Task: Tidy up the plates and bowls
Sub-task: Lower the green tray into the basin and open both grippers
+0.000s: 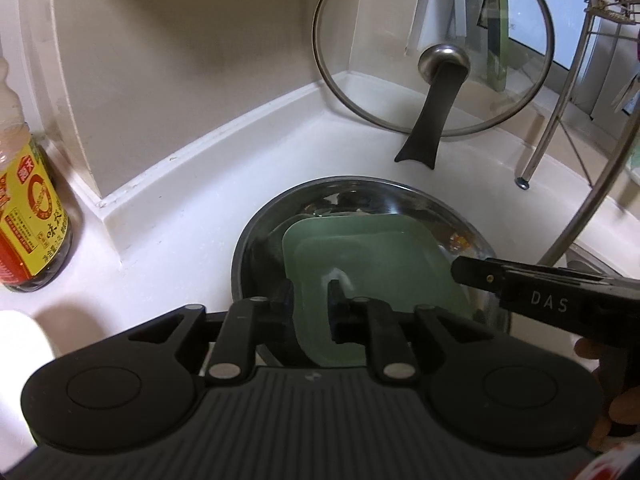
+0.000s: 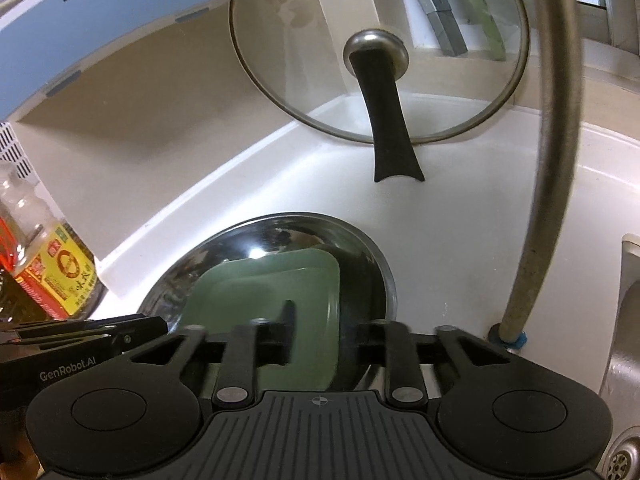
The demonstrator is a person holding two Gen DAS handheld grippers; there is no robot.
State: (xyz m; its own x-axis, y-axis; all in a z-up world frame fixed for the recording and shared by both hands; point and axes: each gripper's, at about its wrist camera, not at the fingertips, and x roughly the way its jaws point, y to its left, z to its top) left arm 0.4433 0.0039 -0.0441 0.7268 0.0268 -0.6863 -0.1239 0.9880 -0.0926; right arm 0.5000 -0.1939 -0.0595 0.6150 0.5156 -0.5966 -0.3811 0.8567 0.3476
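A pale green square plate (image 1: 380, 264) lies inside a round steel bowl (image 1: 260, 248) on the white counter. My left gripper (image 1: 310, 300) straddles the plate's left rim; its fingers stand a little apart on either side of the rim and do not press it. In the right wrist view the same plate (image 2: 256, 284) sits in the bowl (image 2: 360, 256). My right gripper (image 2: 320, 332) is open around the plate's right edge, one finger over the plate and the other outside it. The right gripper's tip (image 1: 480, 276) reaches in from the right.
A glass lid (image 1: 436, 60) with a black handle leans against the corner wall behind the bowl. A sauce bottle (image 1: 32, 216) stands at the left. A wire rack's leg (image 1: 536, 152) and a curved metal pipe (image 2: 552, 160) rise at the right, beside a sink (image 2: 624, 360).
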